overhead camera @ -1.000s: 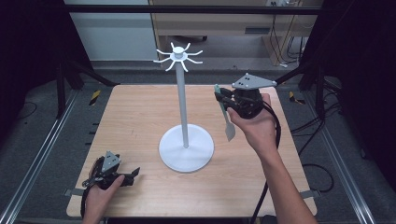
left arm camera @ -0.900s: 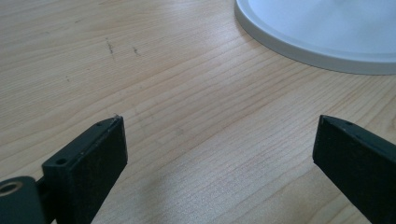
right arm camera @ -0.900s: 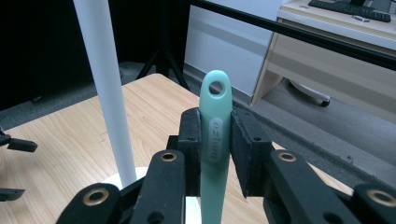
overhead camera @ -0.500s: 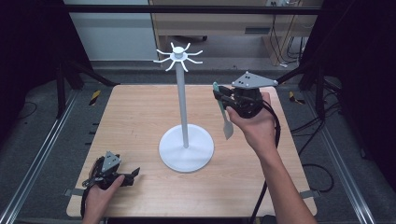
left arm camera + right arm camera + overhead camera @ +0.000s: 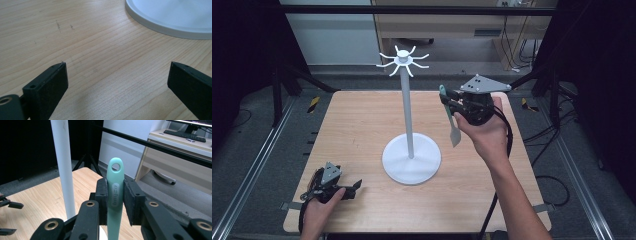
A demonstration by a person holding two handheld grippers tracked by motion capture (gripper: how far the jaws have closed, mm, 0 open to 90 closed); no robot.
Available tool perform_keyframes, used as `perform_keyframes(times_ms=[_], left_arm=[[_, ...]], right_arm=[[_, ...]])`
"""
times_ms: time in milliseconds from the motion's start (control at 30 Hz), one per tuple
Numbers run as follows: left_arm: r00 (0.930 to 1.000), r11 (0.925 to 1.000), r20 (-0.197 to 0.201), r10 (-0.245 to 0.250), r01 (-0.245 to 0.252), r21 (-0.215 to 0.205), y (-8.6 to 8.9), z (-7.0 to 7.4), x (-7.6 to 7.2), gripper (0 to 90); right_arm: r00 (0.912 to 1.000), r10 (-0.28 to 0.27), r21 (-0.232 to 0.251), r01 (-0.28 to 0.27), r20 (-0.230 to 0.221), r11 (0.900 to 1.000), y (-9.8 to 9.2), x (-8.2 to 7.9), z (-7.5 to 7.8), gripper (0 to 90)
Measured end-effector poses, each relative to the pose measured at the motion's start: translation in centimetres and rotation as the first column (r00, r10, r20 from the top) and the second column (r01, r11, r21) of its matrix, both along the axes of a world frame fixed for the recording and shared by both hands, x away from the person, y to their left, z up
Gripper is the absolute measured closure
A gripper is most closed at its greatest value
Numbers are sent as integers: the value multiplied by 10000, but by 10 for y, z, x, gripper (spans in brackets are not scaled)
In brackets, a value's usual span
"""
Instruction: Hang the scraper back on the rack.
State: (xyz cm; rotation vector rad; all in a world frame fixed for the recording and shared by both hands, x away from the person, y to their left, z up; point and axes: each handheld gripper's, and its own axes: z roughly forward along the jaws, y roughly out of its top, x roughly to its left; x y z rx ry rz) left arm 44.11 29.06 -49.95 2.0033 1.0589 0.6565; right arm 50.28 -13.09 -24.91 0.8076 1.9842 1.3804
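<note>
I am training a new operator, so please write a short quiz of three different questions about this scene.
1. True or false: the right gripper is shut on the green spatula.
2. What stands in the middle of the table?
3. The left gripper is: A) open, low over the table; B) raised at the hooks.

Key
1. True.
2. A white stand with a round base and hooks on top.
3. A.
</note>
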Motion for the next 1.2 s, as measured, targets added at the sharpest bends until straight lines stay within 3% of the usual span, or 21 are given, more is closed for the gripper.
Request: perform_keyframes(times_ms=[1200], left_arm=[[10000,10000,76,29,-28,-88,0,1,-1,28]], right_arm=[[9988,50,323,-65,477,9995,3,-6,19,747]])
